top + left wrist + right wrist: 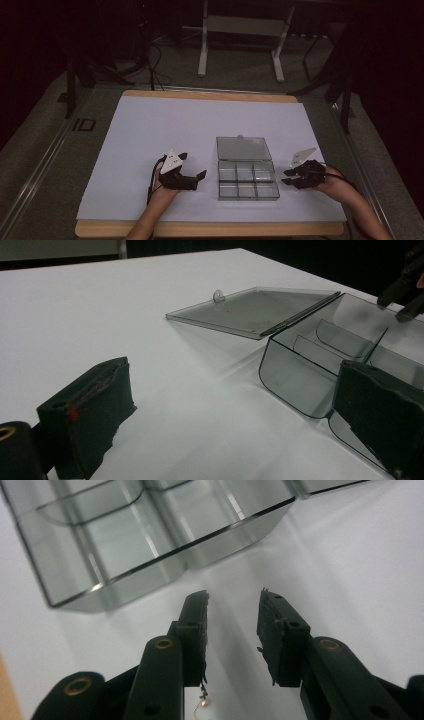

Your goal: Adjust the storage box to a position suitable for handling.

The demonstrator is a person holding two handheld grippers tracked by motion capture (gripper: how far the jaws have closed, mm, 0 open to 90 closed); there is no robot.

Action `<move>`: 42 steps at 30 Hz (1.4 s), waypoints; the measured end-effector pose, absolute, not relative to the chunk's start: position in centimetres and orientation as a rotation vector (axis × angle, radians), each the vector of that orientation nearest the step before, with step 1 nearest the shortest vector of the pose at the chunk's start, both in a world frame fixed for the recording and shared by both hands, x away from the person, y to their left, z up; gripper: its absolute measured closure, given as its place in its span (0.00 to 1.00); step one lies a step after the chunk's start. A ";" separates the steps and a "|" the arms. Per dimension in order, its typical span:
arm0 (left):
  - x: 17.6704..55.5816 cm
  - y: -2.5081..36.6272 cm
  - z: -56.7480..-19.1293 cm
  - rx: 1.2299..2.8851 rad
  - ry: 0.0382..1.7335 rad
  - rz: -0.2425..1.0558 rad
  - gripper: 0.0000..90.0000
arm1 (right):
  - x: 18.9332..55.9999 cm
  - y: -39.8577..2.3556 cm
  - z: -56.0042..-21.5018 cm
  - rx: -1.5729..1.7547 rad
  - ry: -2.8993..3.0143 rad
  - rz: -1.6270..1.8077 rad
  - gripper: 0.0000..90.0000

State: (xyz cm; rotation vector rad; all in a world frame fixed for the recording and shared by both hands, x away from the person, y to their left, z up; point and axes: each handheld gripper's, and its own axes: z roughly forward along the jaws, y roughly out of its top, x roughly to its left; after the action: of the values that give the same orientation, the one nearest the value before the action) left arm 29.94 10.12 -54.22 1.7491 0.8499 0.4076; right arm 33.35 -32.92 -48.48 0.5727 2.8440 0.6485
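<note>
Dim room, white tabletop. Clear compartment box at centre front, lid flat open behind. Probably light, rigid, slick plastic; best pinched on an outer wall. Left gripper wide apart beside it, right gripper part-open, both empty.

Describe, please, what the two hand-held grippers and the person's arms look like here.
Both the left gripper and the right gripper are black, each topped by a pale three-cornered plate with a dark cable trailing back. The jaws have brass-coloured pivot rings, and one left pad carries a red mark. The forearms are bare, without sleeves.
</note>
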 end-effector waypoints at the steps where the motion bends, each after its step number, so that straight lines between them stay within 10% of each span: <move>1: 29.9 10.2 -54.2 1.746 0.853 0.407 0.04 | 33.3 -32.9 -48.5 0.556 2.855 0.638 0.72; 42: 30.0 10.4 -54.3 1.722 0.853 0.386 0.04 | 32.7 -33.6 -49.4 0.267 3.065 0.128 0.82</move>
State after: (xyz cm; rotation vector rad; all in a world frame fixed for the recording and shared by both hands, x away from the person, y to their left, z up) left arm 29.95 10.45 -54.29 1.7220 0.8528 0.3861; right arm 32.70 -33.59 -49.38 0.2666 3.0649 0.1284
